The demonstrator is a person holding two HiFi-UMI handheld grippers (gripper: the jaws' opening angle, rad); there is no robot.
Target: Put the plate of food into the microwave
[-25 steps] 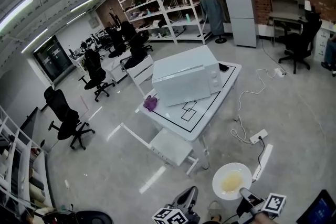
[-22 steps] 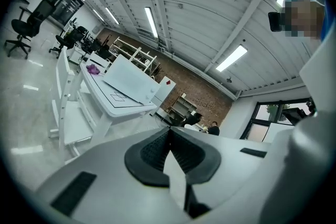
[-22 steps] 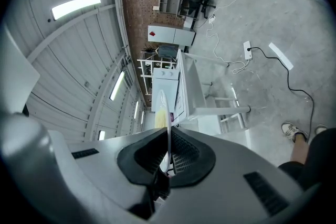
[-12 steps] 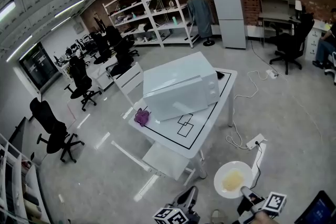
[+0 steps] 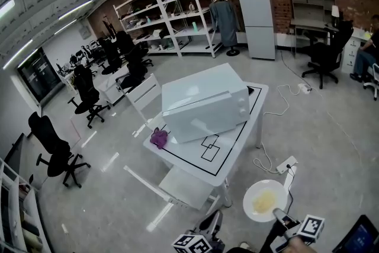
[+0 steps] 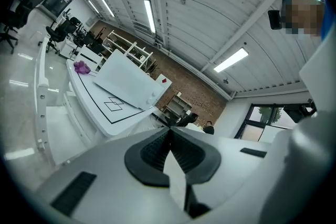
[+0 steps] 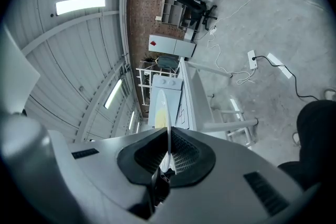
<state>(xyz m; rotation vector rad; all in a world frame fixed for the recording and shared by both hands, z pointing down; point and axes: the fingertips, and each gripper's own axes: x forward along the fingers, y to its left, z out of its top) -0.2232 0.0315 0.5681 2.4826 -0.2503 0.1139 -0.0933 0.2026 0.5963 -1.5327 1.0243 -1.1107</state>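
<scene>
White plate, with a pale yellow patch of food on it, is in the right gripper. The two ribbed pads pinch its near rim, and the plate juts out past them. In the head view the plate hangs flat over the grey floor, off the near corner of the table and clear of it.

The left gripper is low at the bottom edge of the head view, left of the plate. Its pads are pressed together with nothing between them.

The microwave is white and sits askew on the table's far half, well apart from the plate, and its door looks shut. A purple lump lies on the table just beside the microwave's left end. Black outlined rectangles mark the tabletop in front of the microwave.

A white bench stands on the floor against the table's near side. A power strip with a trailing cable lies on the floor between the table and the plate.
</scene>
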